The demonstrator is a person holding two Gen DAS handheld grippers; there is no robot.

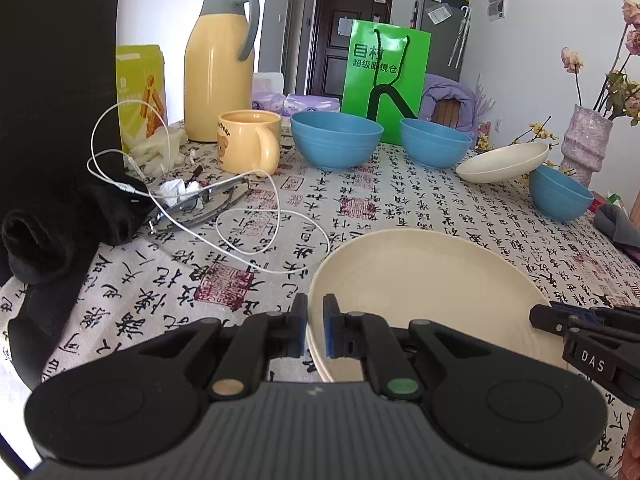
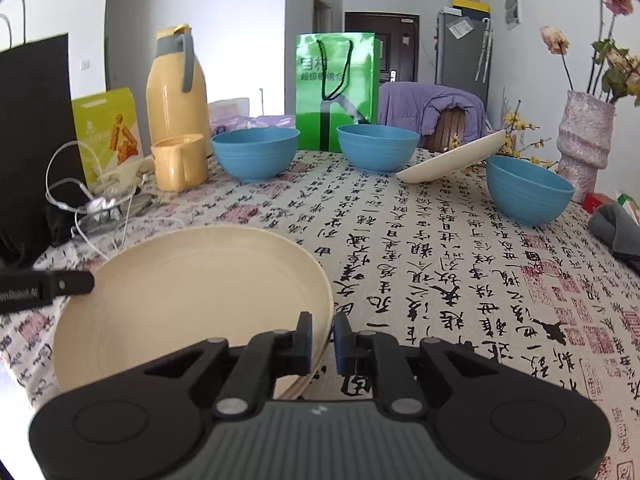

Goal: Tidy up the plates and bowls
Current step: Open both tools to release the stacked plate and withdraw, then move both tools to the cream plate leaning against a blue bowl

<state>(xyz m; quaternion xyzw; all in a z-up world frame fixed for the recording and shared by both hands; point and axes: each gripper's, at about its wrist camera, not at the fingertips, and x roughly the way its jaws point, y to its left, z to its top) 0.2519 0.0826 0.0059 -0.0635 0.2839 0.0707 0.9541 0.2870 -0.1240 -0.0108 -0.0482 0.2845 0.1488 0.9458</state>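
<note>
A stack of cream plates (image 1: 420,292) (image 2: 192,292) lies on the printed tablecloth close in front. My left gripper (image 1: 315,330) (image 2: 76,282) is shut on the stack's left rim. My right gripper (image 2: 323,338) (image 1: 538,317) straddles the right rim with its jaws slightly apart, so the pads do not press on it. Farther back stand three blue bowls (image 1: 335,140) (image 1: 434,142) (image 1: 560,196), also in the right wrist view (image 2: 256,152) (image 2: 378,152) (image 2: 528,188). Another cream plate (image 1: 502,162) (image 2: 452,160) leans tilted on the right bowl's rim.
At the back left stand a yellow thermos (image 1: 218,76), a yellow mug (image 1: 248,140) and a snack box (image 1: 142,88). A white cable (image 1: 248,216) and glasses lie left of the plates. A green bag (image 1: 386,76) stands behind the bowls, a vase (image 1: 586,144) and grey cloth (image 1: 618,224) at right.
</note>
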